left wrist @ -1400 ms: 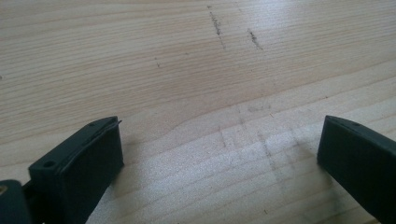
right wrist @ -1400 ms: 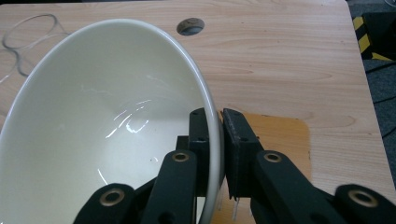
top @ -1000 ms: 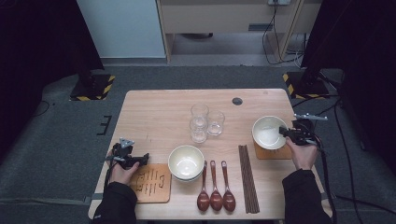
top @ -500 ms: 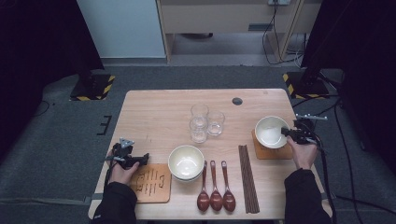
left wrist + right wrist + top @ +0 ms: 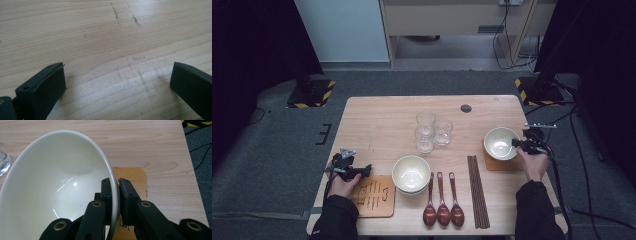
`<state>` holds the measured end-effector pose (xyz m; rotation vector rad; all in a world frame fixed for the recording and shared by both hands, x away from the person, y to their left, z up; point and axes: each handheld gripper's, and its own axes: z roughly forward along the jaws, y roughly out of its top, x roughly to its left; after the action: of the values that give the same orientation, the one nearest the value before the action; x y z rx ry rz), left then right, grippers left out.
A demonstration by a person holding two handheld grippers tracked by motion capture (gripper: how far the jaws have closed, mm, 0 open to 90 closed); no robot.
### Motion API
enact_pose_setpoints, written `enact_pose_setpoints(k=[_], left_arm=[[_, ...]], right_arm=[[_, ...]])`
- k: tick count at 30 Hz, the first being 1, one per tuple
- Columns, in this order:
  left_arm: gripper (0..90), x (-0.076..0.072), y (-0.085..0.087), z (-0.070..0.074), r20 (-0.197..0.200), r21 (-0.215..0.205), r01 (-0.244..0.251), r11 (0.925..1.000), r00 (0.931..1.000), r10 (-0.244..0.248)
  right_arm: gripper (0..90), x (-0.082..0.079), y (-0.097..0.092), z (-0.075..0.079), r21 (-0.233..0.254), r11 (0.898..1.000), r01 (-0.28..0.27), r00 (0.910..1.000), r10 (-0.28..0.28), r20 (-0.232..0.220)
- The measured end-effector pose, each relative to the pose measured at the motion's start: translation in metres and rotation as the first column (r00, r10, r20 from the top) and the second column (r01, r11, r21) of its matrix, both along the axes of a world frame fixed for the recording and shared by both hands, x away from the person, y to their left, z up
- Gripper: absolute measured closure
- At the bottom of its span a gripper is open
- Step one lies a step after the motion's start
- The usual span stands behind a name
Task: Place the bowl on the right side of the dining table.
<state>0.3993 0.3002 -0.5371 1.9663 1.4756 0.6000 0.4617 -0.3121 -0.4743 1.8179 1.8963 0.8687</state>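
My right claw (image 5: 113, 187) pinches the rim of the bowl (image 5: 501, 143), one jaw inside, to seat it over the coaster (image 5: 492, 162) at the desk's (image 5: 382, 120) right; my left claw (image 5: 117, 82) rests open, holding nothing.

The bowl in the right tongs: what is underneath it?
An orange-brown coaster lies under the bowl, which the right tongs pinch by the rim. The bowl hides most of the coaster, and whether its base already rests there cannot be told.

Bowl (image 5: 57, 185) was cream white, its coaster (image 5: 130, 173) orange-brown. Spoons (image 5: 442, 200) were dark reddish brown. Table (image 5: 382, 120) was light wood grain.
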Motion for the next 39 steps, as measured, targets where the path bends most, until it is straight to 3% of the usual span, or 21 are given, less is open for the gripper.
enact_pose_setpoints(k=[18, 25, 30, 33, 39], left_arm=[[0.0, 0.0, 0.0, 0.0, 0.0, 0.0, 0.0, 1.0, 1.0, 0.0], [0.0, 0.0, 0.0, 0.0, 0.0, 0.0, 0.0, 1.0, 1.0, 0.0], [0.0, 0.0, 0.0, 0.0, 0.0, 0.0, 0.0, 1.0, 1.0, 0.0], [0.0, 0.0, 0.0, 0.0, 0.0, 0.0, 0.0, 1.0, 1.0, 0.0], [0.0, 0.0, 0.0, 0.0, 0.0, 0.001, 0.0, 1.0, 1.0, 0.0]], right_arm=[[82.9, 0.005, 0.0, -0.008, 0.011, 1.0, -0.002, 0.9991, 0.002, -0.041], [81.9, 0.006, -0.004, -0.013, -0.02, 1.0, 0.014, 0.9982, -0.015, -0.059], [81.9, 0.005, -0.009, -0.014, -0.013, 1.0, 0.028, 0.9982, -0.029, -0.054], [81.3, 0.005, -0.007, -0.013, -0.032, 0.999, 0.025, 0.9984, -0.026, -0.05], [74.3, 0.003, -0.007, -0.012, -0.043, 0.999, 0.011, 0.9996, -0.012, -0.025]])
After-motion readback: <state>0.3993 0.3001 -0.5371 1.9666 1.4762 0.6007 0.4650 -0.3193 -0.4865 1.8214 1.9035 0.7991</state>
